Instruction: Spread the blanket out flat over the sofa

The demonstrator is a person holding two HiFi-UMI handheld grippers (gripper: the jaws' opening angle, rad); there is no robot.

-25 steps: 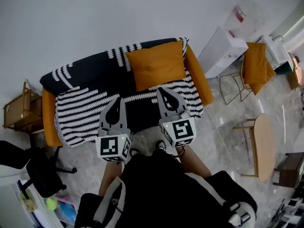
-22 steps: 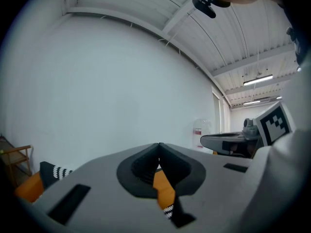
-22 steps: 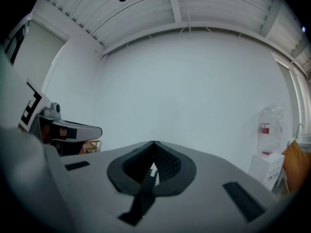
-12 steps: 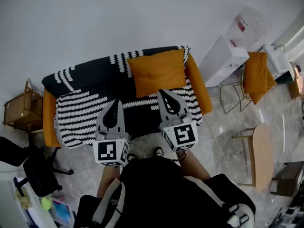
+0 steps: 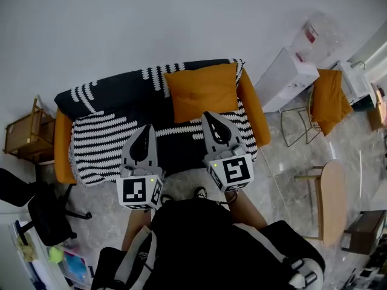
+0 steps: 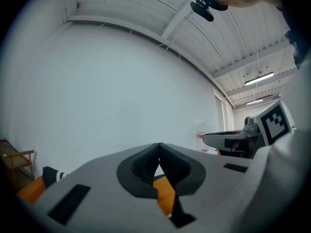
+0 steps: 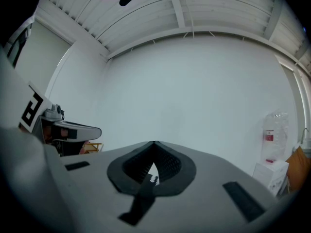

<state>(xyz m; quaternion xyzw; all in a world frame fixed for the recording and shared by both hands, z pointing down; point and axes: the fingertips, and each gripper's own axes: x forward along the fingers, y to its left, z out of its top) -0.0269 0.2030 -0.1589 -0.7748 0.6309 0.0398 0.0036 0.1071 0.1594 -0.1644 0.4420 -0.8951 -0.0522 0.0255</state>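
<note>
Where blanket (image 5: 103,153) drapes sofa (image 5: 63,150), hem overhangs front edge.

Small shifts only. The left gripper (image 5: 147,128) has slipped a little down and to the left in the head view. Its cube (image 5: 139,190), skewed a second ago, now faces the camera more squarely. The right gripper (image 5: 207,116) has drifted slightly toward the lower right and looks a touch larger. The person's dark torso (image 5: 199,240) now covers more of the floor, so the shoes (image 5: 199,193) show less. The whole room has slid in the frame. The sofa (image 5: 63,156) sits slightly lower and to the right, the round table (image 5: 329,201) is lower, and the black chair (image 5: 42,213) is further left.
</note>
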